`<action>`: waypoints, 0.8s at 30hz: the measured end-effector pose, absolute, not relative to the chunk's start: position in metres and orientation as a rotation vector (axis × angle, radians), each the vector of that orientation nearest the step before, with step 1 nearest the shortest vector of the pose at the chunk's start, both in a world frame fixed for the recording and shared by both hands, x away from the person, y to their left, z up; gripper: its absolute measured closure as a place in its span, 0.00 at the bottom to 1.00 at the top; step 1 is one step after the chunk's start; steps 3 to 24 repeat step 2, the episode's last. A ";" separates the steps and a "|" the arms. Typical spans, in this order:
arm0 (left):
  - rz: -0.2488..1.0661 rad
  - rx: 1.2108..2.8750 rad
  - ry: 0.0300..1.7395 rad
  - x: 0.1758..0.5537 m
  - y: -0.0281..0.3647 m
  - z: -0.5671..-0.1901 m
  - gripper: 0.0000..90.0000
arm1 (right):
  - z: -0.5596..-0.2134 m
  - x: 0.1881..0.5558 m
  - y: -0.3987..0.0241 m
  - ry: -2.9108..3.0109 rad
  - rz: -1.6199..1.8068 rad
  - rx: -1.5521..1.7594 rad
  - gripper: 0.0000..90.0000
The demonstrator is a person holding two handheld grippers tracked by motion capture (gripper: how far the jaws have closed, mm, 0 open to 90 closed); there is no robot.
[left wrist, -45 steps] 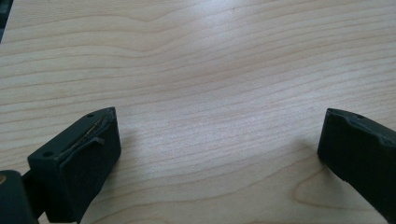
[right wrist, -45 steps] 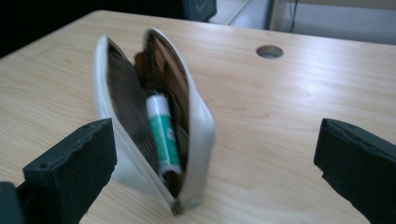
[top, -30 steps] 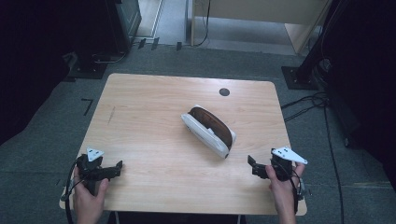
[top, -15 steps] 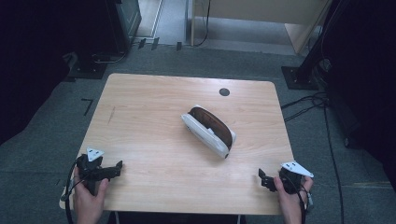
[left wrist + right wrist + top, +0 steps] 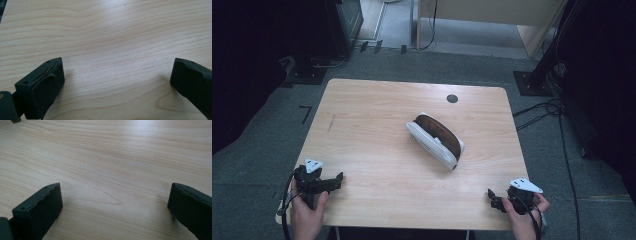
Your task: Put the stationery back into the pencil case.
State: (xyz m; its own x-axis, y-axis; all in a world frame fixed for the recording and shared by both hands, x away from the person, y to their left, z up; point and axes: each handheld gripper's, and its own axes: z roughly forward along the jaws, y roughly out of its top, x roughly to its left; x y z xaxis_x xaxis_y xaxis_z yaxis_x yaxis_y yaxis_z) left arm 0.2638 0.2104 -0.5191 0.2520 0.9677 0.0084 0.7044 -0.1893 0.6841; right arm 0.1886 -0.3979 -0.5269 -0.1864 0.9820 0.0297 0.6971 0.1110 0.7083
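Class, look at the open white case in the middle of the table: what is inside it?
The white case lies open, showing a brown lining inside. Whether anything sits in it cannot be told; the raised near wall covers part of the interior.

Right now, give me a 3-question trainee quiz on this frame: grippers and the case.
1. True or false: the glasses case lies open near the table's middle.
2. Which is nearer the case: A) left gripper B) right gripper?
3. Fill in: both grippers' jaws stand ____ over bare wood.

Key: 1 true. 2 B, though neither touches it. 3 open.
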 end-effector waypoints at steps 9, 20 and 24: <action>0.609 1.967 1.515 0.264 0.210 -0.519 0.00 | -0.527 0.189 -0.398 1.943 0.835 1.629 0.00; 0.609 1.967 1.515 0.264 0.210 -0.519 0.00 | -0.527 0.189 -0.398 1.943 0.835 1.629 0.00; 0.609 1.967 1.515 0.264 0.210 -0.519 0.00 | -0.527 0.189 -0.398 1.943 0.835 1.629 0.00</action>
